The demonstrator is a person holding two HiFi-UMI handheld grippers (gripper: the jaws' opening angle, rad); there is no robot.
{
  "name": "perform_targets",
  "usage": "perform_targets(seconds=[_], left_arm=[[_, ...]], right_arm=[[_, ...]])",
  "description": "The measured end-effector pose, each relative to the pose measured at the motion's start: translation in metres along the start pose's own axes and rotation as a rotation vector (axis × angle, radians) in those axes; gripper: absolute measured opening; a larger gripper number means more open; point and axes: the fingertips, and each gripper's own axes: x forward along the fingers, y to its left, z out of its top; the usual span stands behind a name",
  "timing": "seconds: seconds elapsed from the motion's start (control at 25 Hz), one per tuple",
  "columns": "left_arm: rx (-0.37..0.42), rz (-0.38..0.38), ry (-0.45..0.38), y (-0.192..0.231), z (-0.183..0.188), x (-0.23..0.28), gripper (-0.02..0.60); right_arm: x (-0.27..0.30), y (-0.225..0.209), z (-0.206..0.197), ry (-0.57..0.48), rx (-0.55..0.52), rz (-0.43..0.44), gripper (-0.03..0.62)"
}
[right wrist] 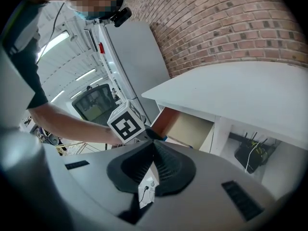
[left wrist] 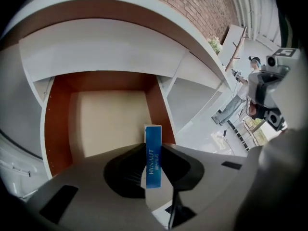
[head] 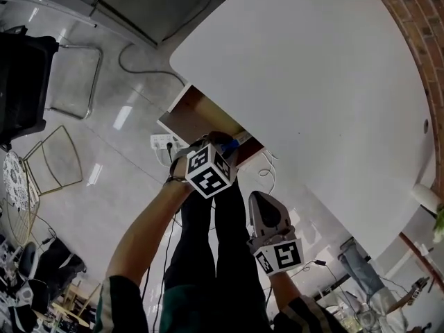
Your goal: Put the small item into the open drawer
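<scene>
A small blue box printed with white letters stands upright between the pads of my left gripper, which is shut on it. The box is just in front of the open drawer, a cream-bottomed box with red-brown sides under the white table. In the head view the left gripper reaches to the drawer, and a bit of the blue box shows there. My right gripper hangs lower, over the person's legs. Its jaws are shut with nothing in them.
A white power strip with cables lies on the floor beside the drawer. A router and cords sit in the bay under the table. A black chair and wire frames stand at the left. A brick wall backs the table.
</scene>
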Motion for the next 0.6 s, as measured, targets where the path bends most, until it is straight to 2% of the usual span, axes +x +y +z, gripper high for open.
perform_targets(seconds=[0.36,0.6], left_arm=[[-0.033,-0.026,0.047,0.000,-0.008,0.025,0.095],[-0.047,-0.079,0.079,-0.007,-0.016,0.038,0.095]], right_arm=[[0.003,-0.006,0.007,-0.007,0.001,0.004,0.025],[0.003,-0.011,0.008,-0.003,0.006,0.010,0.025]])
